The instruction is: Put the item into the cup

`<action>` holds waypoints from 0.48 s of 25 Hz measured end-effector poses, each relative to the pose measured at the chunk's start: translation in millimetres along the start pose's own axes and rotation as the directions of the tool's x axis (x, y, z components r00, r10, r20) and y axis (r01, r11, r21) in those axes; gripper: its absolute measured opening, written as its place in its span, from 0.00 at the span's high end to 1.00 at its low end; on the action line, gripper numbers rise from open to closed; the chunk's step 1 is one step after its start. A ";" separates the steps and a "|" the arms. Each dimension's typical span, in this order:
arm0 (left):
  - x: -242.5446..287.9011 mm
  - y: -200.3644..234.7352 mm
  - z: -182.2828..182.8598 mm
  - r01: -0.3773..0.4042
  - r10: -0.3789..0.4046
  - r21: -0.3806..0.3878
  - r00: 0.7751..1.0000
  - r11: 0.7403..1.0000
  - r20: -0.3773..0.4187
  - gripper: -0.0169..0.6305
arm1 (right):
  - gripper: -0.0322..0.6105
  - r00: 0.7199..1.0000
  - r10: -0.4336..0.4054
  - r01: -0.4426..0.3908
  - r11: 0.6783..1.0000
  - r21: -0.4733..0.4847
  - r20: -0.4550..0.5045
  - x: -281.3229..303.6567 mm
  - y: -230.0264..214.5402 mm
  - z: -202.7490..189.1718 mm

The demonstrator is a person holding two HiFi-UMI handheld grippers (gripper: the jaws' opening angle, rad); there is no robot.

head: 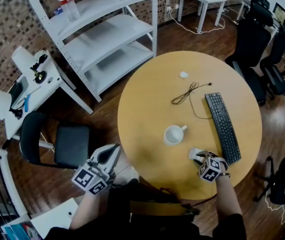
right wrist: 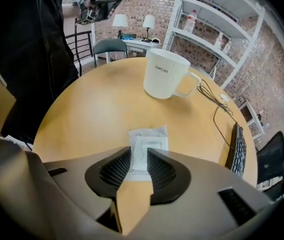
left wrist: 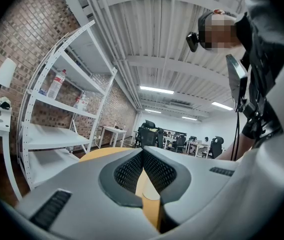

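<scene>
A white mug (head: pixel 173 134) stands upright near the middle of the round wooden table (head: pixel 147 89); in the right gripper view the mug (right wrist: pixel 165 74) is ahead, its handle to the right. A flat white packet (right wrist: pixel 148 140) lies on the table just right of the mug and toward me. My right gripper (right wrist: pixel 139 159) is low over it, jaws a little apart, the packet's near end between the pads. In the head view the right gripper (head: pixel 198 156) covers most of the packet (head: pixel 194 153). My left gripper (head: pixel 113 151) hangs off the table's left edge, and the left gripper (left wrist: pixel 142 154) is shut and empty.
A black keyboard (head: pixel 222 126) lies right of the mug, with a black cable (head: pixel 187 93) and a small white thing (head: pixel 184 75) beyond. A white shelf unit (head: pixel 102 29) and a black chair (head: pixel 57 144) stand left of the table.
</scene>
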State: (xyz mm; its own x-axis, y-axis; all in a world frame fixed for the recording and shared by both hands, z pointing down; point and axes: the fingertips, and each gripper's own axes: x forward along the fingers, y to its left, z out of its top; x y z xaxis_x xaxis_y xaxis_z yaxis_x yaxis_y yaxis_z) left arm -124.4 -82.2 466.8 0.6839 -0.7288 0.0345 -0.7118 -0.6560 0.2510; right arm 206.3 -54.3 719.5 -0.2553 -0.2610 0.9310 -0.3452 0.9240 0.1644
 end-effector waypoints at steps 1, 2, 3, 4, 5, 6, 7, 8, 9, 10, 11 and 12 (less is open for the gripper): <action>-0.1 -0.5 -0.3 0.005 -0.005 -0.001 1.000 1.000 -0.002 0.98 | 0.78 1.000 -0.005 0.005 1.000 -0.017 -0.012 -0.4 -3.1 0.5; -0.7 -0.7 -0.4 0.009 -0.009 -0.001 1.000 1.000 -0.002 0.98 | 0.78 1.000 -0.007 0.007 0.999 -0.032 -0.021 -1.8 -5.0 3.4; -1.5 -0.7 -0.5 0.011 -0.011 -0.002 1.000 1.000 -0.002 0.98 | 0.79 1.000 -0.004 0.003 0.999 -0.044 -0.025 -4.0 -5.3 7.9; -2.3 -0.4 -0.4 0.012 -0.012 -0.004 1.000 1.000 -0.001 0.98 | 0.79 1.000 0.001 -0.002 0.999 -0.053 -0.027 -5.9 -5.0 11.9; -2.8 0.3 -0.4 0.011 -0.011 -0.007 1.000 1.000 0.001 0.98 | 0.80 1.000 0.002 -0.004 0.998 -0.059 -0.026 -7.0 -4.7 14.4; -3.2 1.5 -0.3 0.010 -0.010 -0.010 1.000 1.000 0.003 0.98 | 0.82 1.000 0.001 -0.002 0.998 -0.062 -0.023 -7.4 -4.4 16.0; -3.6 3.0 -0.3 0.009 -0.009 -0.014 1.000 1.000 0.005 0.98 | 0.84 1.000 -0.005 0.003 0.998 -0.065 -0.019 -7.2 -4.1 16.5; -3.9 4.6 -0.4 0.009 -0.009 -0.019 1.000 1.000 0.008 0.98 | 0.87 1.000 -0.014 0.013 0.998 -0.067 -0.018 -6.3 -3.6 15.6; -4.2 6.2 -0.5 0.009 -0.009 -0.023 1.000 1.000 0.011 0.98 | 0.90 1.000 -0.025 0.024 0.997 -0.070 -0.019 -4.8 -2.9 13.5; -4.4 7.9 -0.7 0.010 -0.010 -0.029 1.000 1.000 0.015 0.98 | 0.91 0.999 -0.034 0.033 0.997 -0.071 -0.020 -3.4 -1.9 11.7; -4.3 9.4 -0.8 0.013 -0.012 -0.036 1.000 0.999 0.018 0.98 | 0.91 0.999 -0.042 0.040 0.997 -0.068 -0.016 -3.1 -0.7 11.7; -3.6 10.5 -1.1 0.016 -0.015 -0.043 1.000 0.999 0.021 0.98 | 0.92 0.999 -0.047 0.047 0.997 -0.059 -0.006 -4.2 0.0 13.5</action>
State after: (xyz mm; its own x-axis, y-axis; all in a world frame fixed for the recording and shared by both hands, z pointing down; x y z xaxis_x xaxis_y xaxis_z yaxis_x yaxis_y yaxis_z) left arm -134.2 -86.2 470.3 0.6910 -0.7228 0.0100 -0.6931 -0.6586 0.2930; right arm 195.1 -57.0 711.1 -0.2332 -0.3025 0.9242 -0.3032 0.9256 0.2265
